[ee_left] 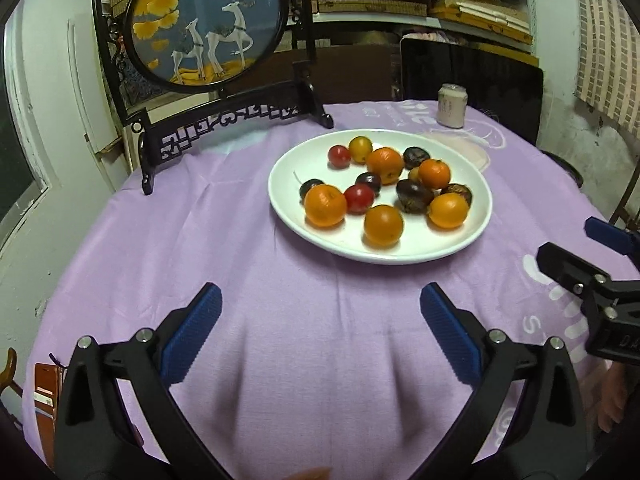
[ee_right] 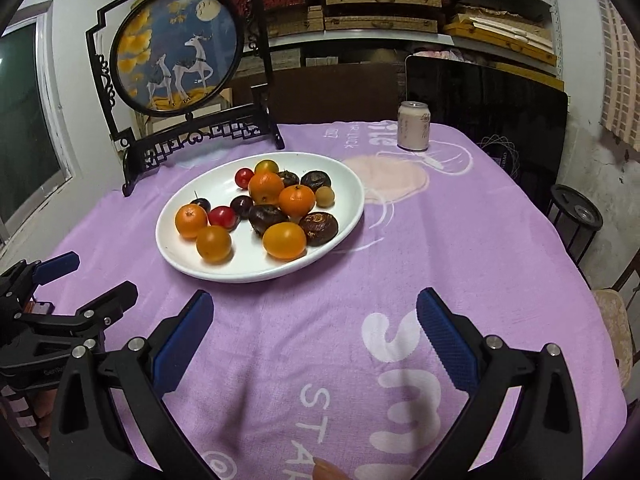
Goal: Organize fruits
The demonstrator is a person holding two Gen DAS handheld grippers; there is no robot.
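Observation:
A white plate (ee_left: 288, 204) (ee_right: 172, 248) sits on the purple tablecloth and holds several fruits: oranges (ee_left: 325, 205) (ee_right: 284, 240), red cherry tomatoes (ee_left: 359, 198) (ee_right: 221, 216), a yellow tomato (ee_left: 360, 148) and dark brown chestnut-like fruits (ee_left: 415, 196) (ee_right: 319, 228). My left gripper (ee_left: 320, 300) is open and empty, short of the plate's near rim. My right gripper (ee_right: 314, 304) is open and empty, near and to the right of the plate. Each gripper shows at the edge of the other's view.
A black-framed round deer screen (ee_left: 208, 24) (ee_right: 176, 48) stands at the back left. A pale drink can (ee_left: 452, 105) (ee_right: 414, 126) stands behind the plate to the right. A dark chair back (ee_left: 472, 76) is beyond the table. A stool (ee_right: 576, 216) is at right.

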